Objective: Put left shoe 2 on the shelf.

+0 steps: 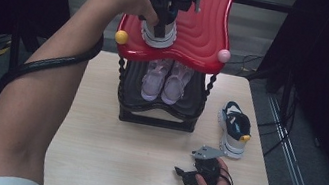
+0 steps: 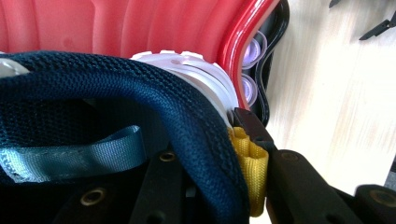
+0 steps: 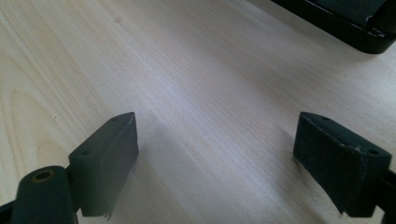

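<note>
Clamping sneaker (image 1: 158,34) heel, left gripper (image 1: 163,21) jaws; right gripper (image 1: 184,173) jaws wide, empty.

A two-tier plastic shoe rack (image 1: 158,117) stands at the far middle of the pale wooden table (image 1: 106,154). Its wavy red top shelf (image 1: 203,33) is bare right of a white-soled navy sneaker (image 1: 158,34). A pair of lilac sandals (image 1: 167,80) fills the black lower shelf (image 1: 191,102). A second navy sneaker (image 1: 235,127) blocks the table's right side. The near tabletop is open.
</note>
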The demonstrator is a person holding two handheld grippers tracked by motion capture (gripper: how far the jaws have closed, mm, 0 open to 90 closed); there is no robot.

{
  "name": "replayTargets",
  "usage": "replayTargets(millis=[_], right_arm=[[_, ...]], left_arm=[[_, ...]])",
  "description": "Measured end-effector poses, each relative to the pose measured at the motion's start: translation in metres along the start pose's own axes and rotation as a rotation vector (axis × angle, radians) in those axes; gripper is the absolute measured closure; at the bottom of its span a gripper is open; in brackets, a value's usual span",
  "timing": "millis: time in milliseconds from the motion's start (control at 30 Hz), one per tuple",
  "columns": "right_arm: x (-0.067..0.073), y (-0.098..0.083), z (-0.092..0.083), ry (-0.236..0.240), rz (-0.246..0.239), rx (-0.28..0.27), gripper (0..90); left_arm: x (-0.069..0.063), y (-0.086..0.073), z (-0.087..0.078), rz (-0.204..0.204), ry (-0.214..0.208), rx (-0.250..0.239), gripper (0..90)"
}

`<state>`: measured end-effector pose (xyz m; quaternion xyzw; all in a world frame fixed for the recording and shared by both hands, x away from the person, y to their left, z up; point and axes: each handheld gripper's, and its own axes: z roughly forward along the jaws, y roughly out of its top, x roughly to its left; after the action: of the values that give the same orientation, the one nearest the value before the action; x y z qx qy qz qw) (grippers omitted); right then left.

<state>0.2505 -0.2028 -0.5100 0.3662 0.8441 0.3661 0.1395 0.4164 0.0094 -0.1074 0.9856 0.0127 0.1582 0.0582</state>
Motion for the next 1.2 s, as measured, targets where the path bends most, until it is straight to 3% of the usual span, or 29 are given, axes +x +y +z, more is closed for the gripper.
replayTargets(millis=[67,267,300,367,533,733,1100,1200], right_arm=[[0.000,0.000,0.000,0.000,0.000,0.000,13.6],[0.000,0.000,0.000,0.000,0.000,0.000,13.5],[0.000,0.000,0.000,0.000,0.000,0.000,13.6],[0.000,0.000,0.000,0.000,0.000,0.000,13.5],[0.000,0.000,0.000,0.000,0.000,0.000,13.5],[0.000,0.000,0.000,0.000,0.000,0.000,13.5],[0.000,0.000,0.000,0.000,0.000,0.000,13.5],[0.000,0.000,0.000,0.000,0.000,0.000,13.5]], left_arm=[[0.000,0.000,0.002,-0.024,0.001,-0.011,73.8],[0.006,0.002,0.005,0.021,-0.002,0.003,73.5],[0.006,0.001,0.006,-0.001,0.000,-0.004,73.3],[0.007,0.001,0.008,-0.006,0.000,-0.001,73.2],[0.011,0.002,0.011,0.034,-0.001,-0.001,72.6],[0.014,0.001,0.012,0.050,0.000,-0.009,71.6],[0.019,-0.002,0.011,0.043,-0.024,-0.020,70.8],[0.021,-0.001,0.010,0.062,-0.026,-0.021,70.0]])
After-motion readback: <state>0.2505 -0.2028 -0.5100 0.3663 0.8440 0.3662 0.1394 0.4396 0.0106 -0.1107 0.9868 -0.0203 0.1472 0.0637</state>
